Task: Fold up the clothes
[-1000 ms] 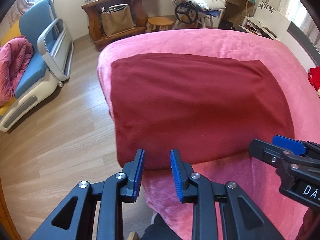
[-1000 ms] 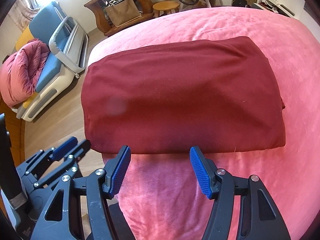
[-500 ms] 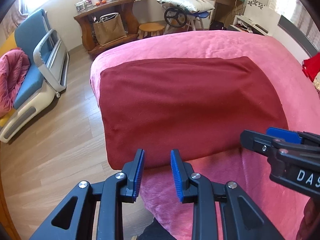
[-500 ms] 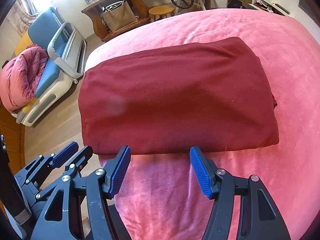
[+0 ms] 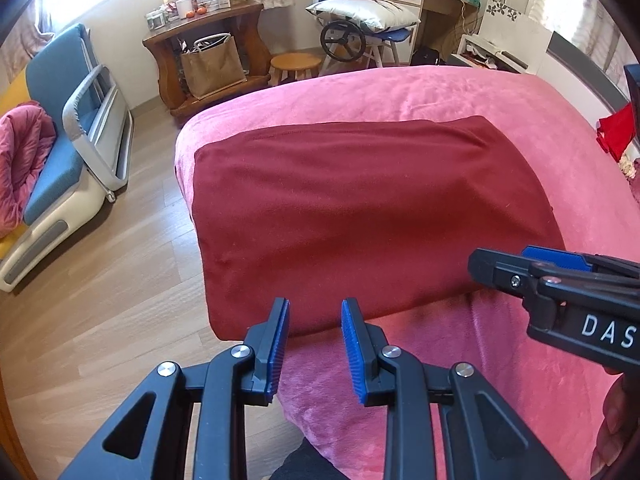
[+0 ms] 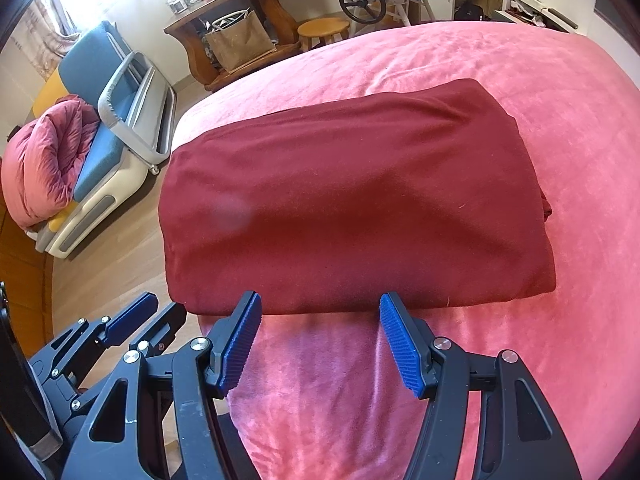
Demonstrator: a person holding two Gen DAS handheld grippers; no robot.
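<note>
A dark red garment (image 5: 360,216) (image 6: 352,208) lies folded into a thick rectangle on the pink bed cover (image 5: 500,360) (image 6: 560,92). My left gripper (image 5: 314,308) hovers over the garment's near left edge, its blue pads a narrow gap apart with nothing between them. My right gripper (image 6: 320,300) hangs open over the near edge further right, wide apart and empty. In the left wrist view the right gripper (image 5: 500,264) enters from the right, near the garment's front right corner. The left gripper (image 6: 152,308) also shows at the lower left of the right wrist view.
The bed's left edge drops to a wood floor (image 5: 100,280). A blue and white folding chair (image 5: 60,168) with a pink quilt (image 6: 44,168) stands at the left. A wooden console (image 5: 208,52), a stool (image 5: 296,64) and a desk stand at the back. Red cloth (image 5: 616,132) lies at the far right.
Both views have tilted slightly, so the garment sits a little lower and more centred in the left wrist view. Both grippers keep their places over the near edge, with jaws unchanged.
</note>
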